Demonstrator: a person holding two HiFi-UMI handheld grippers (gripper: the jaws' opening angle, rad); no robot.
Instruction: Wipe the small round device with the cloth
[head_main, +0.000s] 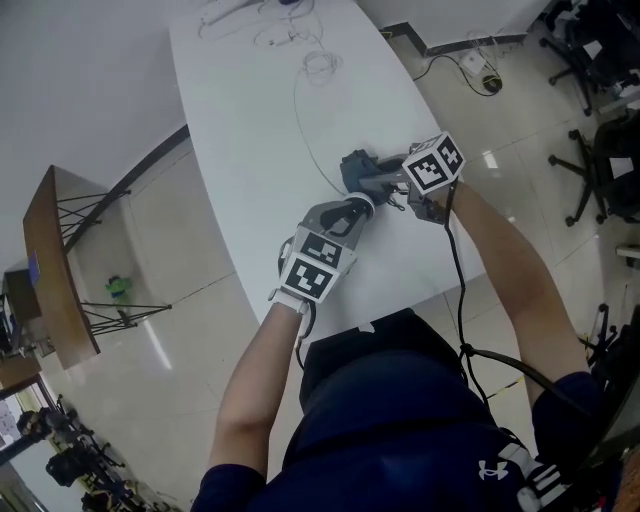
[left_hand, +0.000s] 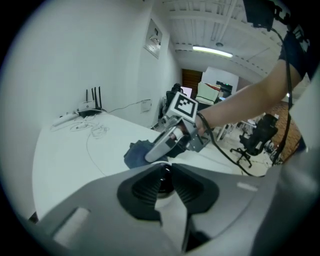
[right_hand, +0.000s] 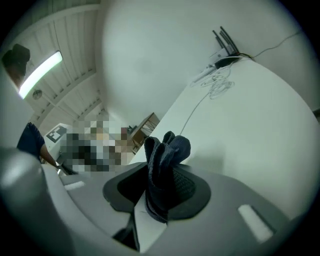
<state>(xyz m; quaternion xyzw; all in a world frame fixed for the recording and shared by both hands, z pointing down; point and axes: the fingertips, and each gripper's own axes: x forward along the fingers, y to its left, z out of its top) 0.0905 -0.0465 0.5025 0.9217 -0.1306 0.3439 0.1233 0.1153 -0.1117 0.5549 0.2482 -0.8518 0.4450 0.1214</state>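
Right gripper (right_hand: 158, 194) clamps the cloth (right_hand: 168, 149); left gripper (left_hand: 164, 173), beside the cloth, pinches the small round device (left_hand: 162, 179). I risk dislodging it by wiping hard.

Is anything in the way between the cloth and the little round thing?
Nothing visible. The cloth in the right hand-held gripper sits just beyond the left hand-held gripper, which pinches the small dark device.

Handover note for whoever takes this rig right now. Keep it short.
Left tongs: shut on the small dark device, low over the table.
Right tongs: shut on the bunched cloth, just beyond the left tongs.
Done: both things are gripped.
Left: bring the cloth onto the device and wipe; they look apart, so wiping seems not yet begun.
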